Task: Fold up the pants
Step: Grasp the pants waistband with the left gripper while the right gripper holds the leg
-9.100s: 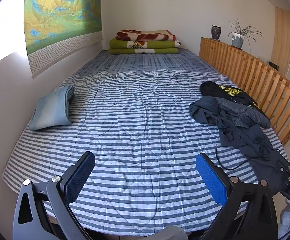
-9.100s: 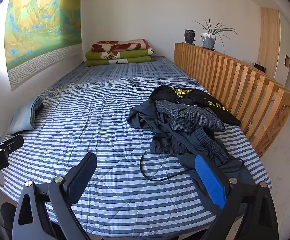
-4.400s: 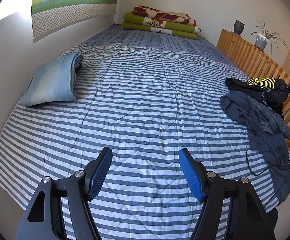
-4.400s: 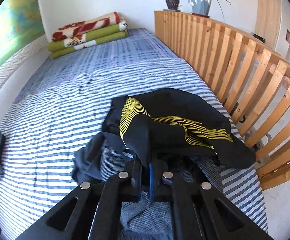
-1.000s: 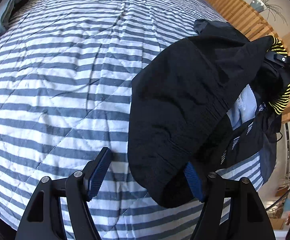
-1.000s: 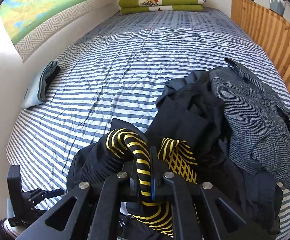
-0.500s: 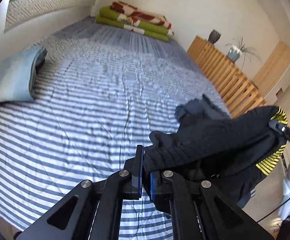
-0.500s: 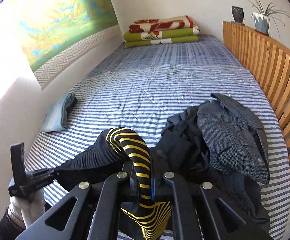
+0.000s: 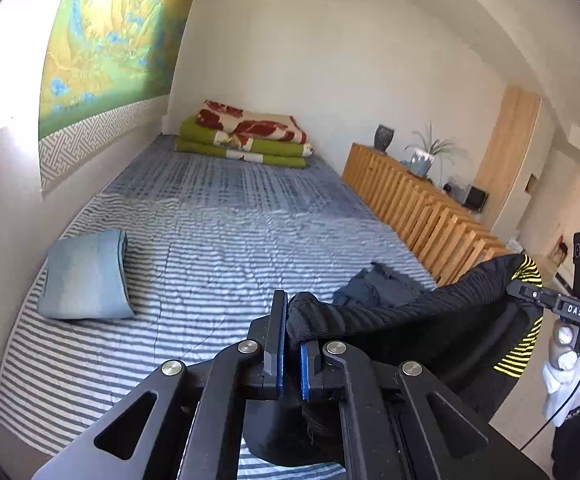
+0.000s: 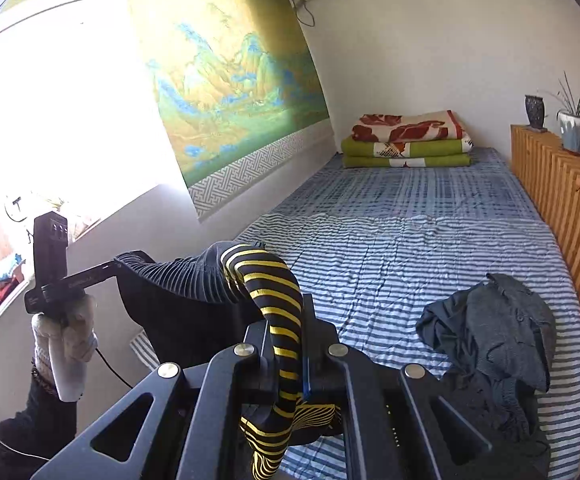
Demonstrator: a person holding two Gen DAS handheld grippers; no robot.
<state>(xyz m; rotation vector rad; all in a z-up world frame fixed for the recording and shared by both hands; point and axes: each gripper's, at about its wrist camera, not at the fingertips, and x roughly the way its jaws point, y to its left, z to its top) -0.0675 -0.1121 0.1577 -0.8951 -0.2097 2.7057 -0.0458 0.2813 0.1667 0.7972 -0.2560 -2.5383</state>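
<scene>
Left gripper: jaws pressed together on a bunched edge of the black pants — the ribbed cloth comes out from between the blue pads and runs off to its right.
Right gripper: jaws closed tight on the yellow-striped band of the same pants, which arches over the fingers and hangs below them.
Pants: held in the air between the two grippers, above the near edge of the bed; the waist stretches from one grip to the other, and the rest sags down beneath.
Hands: a white-gloved hand holds the left gripper's handle, seen to the left of the right gripper.
Ahead of the right gripper, to its right: a heap of dark clothes on the striped cover.
Ahead of the left gripper, to its left: a folded light-blue garment — lying flat, well apart from the pants.
Far end of the bed: stacked green and red blankets.
</scene>
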